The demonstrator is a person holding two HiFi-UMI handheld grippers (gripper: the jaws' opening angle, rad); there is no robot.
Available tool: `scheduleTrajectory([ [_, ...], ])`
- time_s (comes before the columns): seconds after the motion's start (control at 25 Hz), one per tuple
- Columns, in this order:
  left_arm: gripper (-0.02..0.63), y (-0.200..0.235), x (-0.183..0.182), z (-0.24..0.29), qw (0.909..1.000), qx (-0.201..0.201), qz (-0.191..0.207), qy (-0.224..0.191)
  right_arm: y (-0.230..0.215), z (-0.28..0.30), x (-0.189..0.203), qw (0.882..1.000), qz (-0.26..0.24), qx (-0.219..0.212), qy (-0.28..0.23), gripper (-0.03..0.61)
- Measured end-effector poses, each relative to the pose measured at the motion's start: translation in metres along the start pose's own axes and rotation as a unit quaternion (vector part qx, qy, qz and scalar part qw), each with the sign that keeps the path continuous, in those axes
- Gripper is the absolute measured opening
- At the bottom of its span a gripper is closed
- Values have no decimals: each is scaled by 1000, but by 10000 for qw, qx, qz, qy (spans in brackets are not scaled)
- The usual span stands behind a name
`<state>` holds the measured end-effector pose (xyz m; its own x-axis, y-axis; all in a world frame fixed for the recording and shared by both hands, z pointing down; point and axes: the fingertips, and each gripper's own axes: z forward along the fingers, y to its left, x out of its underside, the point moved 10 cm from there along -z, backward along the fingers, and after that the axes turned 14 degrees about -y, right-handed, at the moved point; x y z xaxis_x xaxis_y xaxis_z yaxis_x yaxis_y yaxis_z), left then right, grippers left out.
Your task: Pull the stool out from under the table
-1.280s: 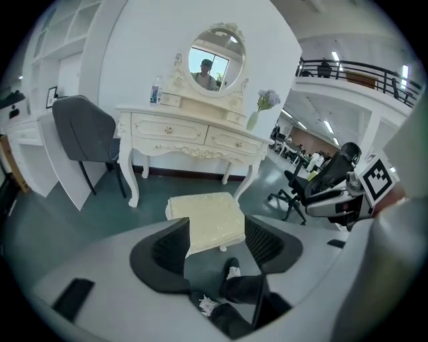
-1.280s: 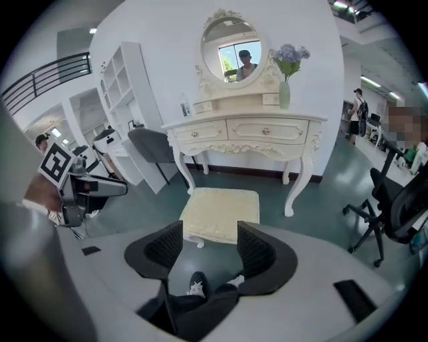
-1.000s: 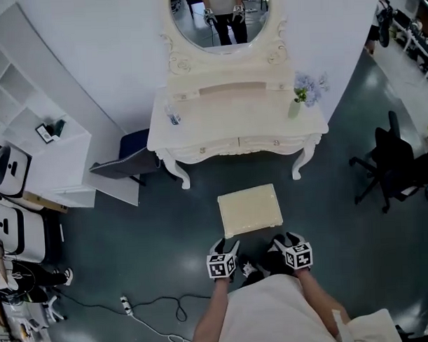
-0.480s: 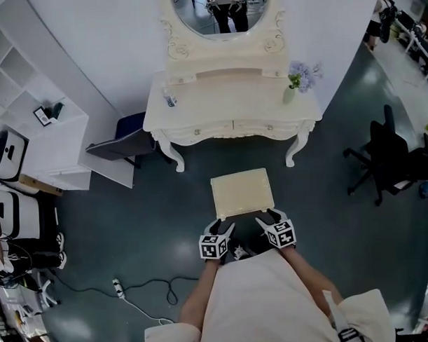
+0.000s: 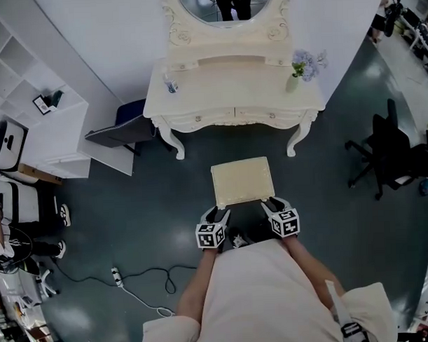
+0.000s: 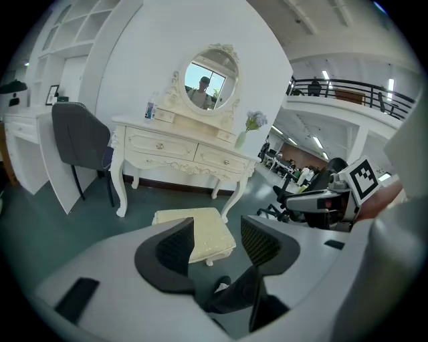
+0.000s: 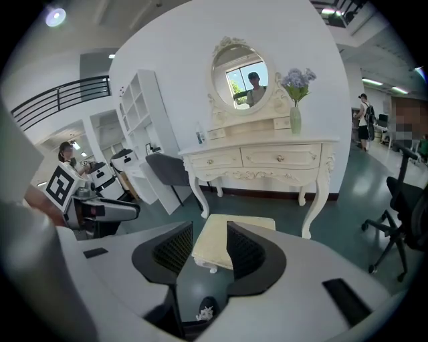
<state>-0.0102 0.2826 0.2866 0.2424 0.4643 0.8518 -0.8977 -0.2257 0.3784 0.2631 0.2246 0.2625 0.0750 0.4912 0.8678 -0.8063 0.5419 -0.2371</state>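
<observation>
The cream cushioned stool [image 5: 242, 180] stands on the dark floor, clear of the white dressing table [image 5: 232, 96]. My left gripper [image 5: 219, 217] sits just short of the stool's near left corner. My right gripper [image 5: 270, 203] is at its near right corner. In the left gripper view the jaws [image 6: 217, 240] stand apart, with the stool [image 6: 208, 224] beyond them. In the right gripper view the jaws [image 7: 208, 239] also stand apart, and the stool [image 7: 251, 222] lies past the pads. Both pairs of jaws have just been closing, with nothing pressed between them.
A vase of flowers [image 5: 298, 69] stands on the table's right end. A grey chair [image 5: 118, 138] and white shelving [image 5: 29, 89] are to the left. A black office chair [image 5: 388, 154] is on the right. A cable with a power strip [image 5: 116, 275] lies on the floor at my left.
The head view has shifted, and both grippers now sit closer to the stool's near edge. The stool keeps its place in front of the table.
</observation>
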Motion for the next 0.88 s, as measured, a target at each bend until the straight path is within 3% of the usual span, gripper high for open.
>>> scheduleTrajectory([
  [0.2, 170, -2, 0, 3, 9999, 42, 108, 10, -3, 0, 1, 10000, 22, 44, -3, 145],
  [0.4, 42, -3, 2, 1, 9999, -31, 97, 78, -3, -1, 6, 9999, 44, -8, 109, 85],
  [0.6, 20, -1, 2, -1, 10000, -66, 18, 55, -5, -3, 8, 9999, 104, 76, 91, 51],
  [0.88, 17, 2, 1, -1, 10000, -76, -26, 4, 0, 2, 6, 9999, -1, -133, 96, 43],
])
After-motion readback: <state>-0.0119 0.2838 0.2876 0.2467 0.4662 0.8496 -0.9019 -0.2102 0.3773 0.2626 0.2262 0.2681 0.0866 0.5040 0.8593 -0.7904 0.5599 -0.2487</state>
